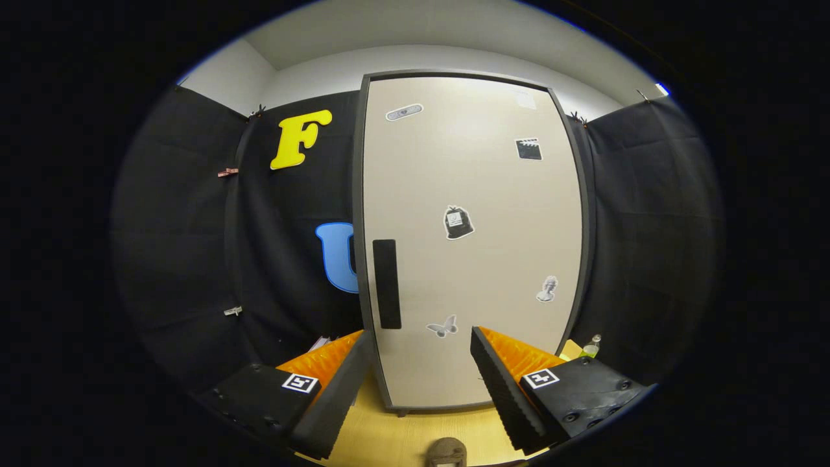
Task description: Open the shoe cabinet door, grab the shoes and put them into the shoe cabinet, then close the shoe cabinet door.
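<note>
While the tool [421,383] points straight at the shoe cabinet [470,240], its two fingers [337,395] are spread wide apart and hold nothing. Each finger is black on the inside with bumpy orange on the outside, and each has a small black-and-white square mark on its base. The fingers sit level, one on each side, and both tips reach up in front of the low part of the cabinet door [480,194]. The door is shut and stands tall and pale with a dark frame around it. A long black handle [386,283] is on the door, near the edge by the left finger, just above that finger's tip. Small stickers dot the door; a butterfly sticker [443,326] shows between the fingertips. The cabinet stands on a light wooden floor [415,434]. A small brown round thing [446,452] sits on the floor between the finger bases; I cannot tell what it is. A little clear bottle [591,346] peeks out beyond the right finger, beside the cabinet.
</note>
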`<state>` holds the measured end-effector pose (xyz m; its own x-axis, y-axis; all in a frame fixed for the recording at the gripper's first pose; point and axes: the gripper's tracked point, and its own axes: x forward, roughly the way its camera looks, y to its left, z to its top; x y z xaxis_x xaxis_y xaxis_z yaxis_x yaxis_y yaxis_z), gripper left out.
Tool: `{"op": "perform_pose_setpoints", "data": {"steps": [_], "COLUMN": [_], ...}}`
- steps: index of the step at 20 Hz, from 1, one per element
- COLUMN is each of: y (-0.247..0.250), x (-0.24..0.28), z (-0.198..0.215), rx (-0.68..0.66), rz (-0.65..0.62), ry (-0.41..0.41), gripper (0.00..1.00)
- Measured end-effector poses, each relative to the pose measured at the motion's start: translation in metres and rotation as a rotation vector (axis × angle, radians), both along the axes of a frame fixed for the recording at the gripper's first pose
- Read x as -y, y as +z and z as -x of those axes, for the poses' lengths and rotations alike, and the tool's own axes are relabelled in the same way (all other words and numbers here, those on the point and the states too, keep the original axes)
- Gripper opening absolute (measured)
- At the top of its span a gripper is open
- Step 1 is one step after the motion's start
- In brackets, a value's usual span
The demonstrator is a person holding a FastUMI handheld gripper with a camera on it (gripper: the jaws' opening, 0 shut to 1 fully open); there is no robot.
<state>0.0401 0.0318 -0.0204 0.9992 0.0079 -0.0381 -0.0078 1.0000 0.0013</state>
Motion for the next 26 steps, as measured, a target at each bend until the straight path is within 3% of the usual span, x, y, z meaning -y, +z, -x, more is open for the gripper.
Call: {"op": "perform_pose_setpoints", "data": {"steps": [15, 16, 19, 22, 26], "y": [-0.007, -0.008, -0.013, -0.014, -0.016], "x": [-0.035, -0.034, -0.033, -0.034, -0.034], "z": [-0.122, -0.126, -0.133, -0.135, -0.137], "rx": [0.037, 0.038, 0.024, 0.015, 0.007], "rz": [-0.029, -0.027, -0.018, -0.014, 0.046], "ry": [-0.022, -0.027, -0.044, -0.051, -0.067], "gripper": [0.98, 0.91, 0.88, 0.43, 0.32]}}
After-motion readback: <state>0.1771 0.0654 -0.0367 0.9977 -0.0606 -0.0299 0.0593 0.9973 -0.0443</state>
